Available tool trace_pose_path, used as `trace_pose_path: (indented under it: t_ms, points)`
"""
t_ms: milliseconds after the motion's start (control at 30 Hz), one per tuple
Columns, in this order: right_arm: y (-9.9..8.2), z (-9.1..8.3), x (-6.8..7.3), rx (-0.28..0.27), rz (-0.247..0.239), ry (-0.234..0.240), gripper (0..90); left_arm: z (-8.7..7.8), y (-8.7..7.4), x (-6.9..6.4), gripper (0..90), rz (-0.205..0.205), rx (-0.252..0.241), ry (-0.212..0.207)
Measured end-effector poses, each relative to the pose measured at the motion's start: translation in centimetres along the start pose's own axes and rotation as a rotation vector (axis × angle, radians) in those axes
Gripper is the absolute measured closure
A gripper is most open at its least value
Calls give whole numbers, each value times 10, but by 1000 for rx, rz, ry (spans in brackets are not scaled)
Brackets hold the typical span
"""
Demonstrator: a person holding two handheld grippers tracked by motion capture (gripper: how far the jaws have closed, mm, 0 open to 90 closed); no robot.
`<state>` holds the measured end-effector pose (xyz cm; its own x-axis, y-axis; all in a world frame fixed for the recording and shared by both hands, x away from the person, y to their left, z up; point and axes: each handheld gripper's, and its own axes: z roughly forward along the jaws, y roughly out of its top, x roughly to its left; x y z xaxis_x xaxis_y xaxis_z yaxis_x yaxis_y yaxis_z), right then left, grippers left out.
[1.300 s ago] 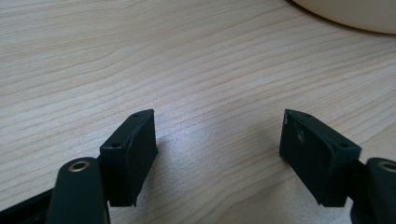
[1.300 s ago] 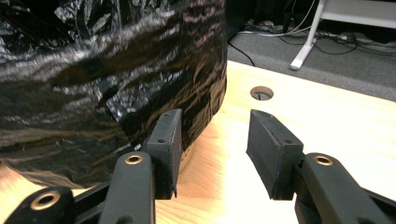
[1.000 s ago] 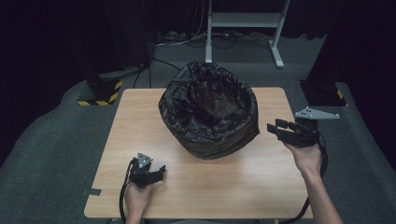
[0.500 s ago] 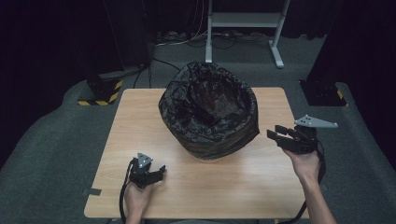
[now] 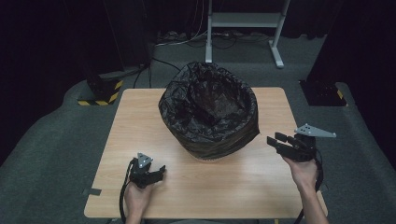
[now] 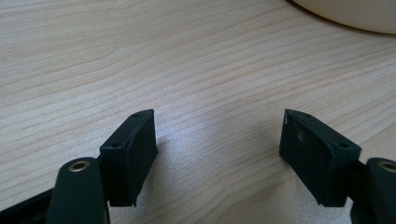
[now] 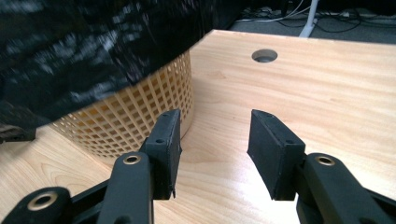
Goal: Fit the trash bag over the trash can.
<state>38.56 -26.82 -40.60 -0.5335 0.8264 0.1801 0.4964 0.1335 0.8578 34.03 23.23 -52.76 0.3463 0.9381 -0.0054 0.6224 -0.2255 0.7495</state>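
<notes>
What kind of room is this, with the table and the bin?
Probably a recording studio or lab: black curtains hang around a wooden table, loose cables lie on grey carpet, and a metal stand sits behind the bag-lined basket.

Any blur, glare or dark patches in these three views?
Right gripper view: the black plastic bin liner is motion-blurred, the cream lattice basket sharper. Left gripper view: soft sheen on the light wooden table. High view: dark surroundings swallow detail.

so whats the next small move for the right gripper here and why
Probably ease the right gripper in toward the black bag hanging over the lattice basket: its jaws stand open and empty, beside the basket wall but apart from it.
</notes>
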Motion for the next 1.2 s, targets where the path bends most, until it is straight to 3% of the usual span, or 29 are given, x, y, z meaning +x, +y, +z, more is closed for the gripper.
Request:
trace_pose_path:
  t_ms: [633,1200]
  points:
    - [-37,28,3,44,24,-18,541,0,0,0,273,-2,1,2]
    - [-52,44,4,74,24,-25,543,0,0,0,273,1,3,1]
